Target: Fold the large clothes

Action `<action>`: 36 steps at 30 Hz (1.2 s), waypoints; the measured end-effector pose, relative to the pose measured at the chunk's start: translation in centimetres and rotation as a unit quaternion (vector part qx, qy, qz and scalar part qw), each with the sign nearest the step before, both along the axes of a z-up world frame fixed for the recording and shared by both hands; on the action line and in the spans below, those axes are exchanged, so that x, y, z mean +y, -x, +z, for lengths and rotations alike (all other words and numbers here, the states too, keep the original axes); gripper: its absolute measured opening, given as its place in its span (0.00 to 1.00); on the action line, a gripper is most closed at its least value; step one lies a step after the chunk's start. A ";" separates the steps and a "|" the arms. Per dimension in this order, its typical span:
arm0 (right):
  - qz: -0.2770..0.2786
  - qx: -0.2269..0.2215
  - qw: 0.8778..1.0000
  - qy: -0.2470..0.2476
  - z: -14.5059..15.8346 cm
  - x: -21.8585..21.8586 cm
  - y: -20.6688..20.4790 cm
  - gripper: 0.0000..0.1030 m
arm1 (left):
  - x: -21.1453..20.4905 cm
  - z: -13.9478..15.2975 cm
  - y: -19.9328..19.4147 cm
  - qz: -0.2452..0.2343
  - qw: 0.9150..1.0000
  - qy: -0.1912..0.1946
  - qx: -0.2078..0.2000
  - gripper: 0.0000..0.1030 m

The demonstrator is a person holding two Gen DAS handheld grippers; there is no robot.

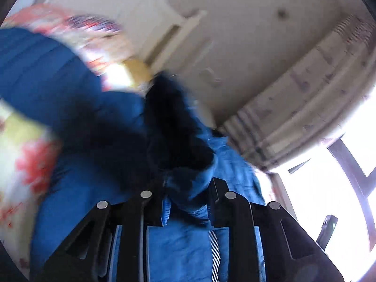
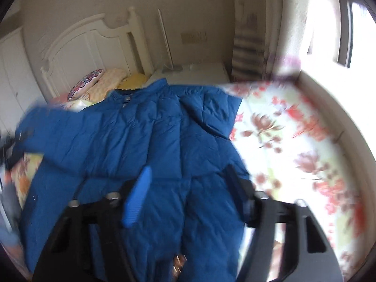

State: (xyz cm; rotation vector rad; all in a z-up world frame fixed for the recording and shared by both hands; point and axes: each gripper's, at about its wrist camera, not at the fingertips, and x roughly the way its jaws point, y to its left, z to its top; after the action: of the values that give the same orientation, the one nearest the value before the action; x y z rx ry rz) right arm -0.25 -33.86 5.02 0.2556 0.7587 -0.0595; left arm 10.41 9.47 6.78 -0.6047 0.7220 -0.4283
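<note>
Blue jacket (image 2: 131, 136) spread on bed (image 2: 293, 136), collar toward upper left | left gripper (image 1: 185, 195) pinches jacket fabric, lifted | right gripper (image 2: 188, 188) jaws spread above hem, nothing held | long axis runs away from right jaws

Gripper status: both in view.
Left gripper (image 1: 186, 197) clamped on blue fabric, tilted upward. Right gripper (image 2: 188, 188) spread wide, angled downward, holding nothing.

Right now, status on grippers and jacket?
Left gripper shut on blue jacket fabric, lifted. Right gripper open above it. Jacket spread on floral bedspread.
</note>
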 end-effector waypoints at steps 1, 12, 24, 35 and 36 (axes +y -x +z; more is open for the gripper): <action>0.002 0.005 1.000 -0.010 -0.4 0.0 -1.1 0.55 | 1.1 -1.4 0.2 0.007 1.000 0.007 0.026 0.22; -0.002 0.046 0.999 0.014 -4.9 0.8 -4.6 0.58 | 1.2 -4.8 -2.0 -0.007 0.992 -0.071 0.109 0.28; 0.003 0.039 0.998 0.051 -5.6 2.3 -4.5 0.64 | 1.8 -5.9 -3.2 0.034 0.985 -0.158 0.062 0.28; 0.002 0.030 0.999 0.038 -5.6 1.9 -4.1 0.65 | 0.9 -1.7 -3.2 0.053 0.975 -0.218 0.002 0.13; 0.002 0.031 0.999 0.039 -5.6 1.9 -4.2 0.65 | 0.7 -2.5 -3.6 0.057 0.970 -0.234 0.017 0.14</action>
State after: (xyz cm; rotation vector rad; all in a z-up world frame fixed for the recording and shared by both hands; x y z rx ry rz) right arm 3.90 -31.94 -0.56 0.1784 0.8171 -0.0936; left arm 14.05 10.21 4.33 -0.2070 0.7832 -0.1301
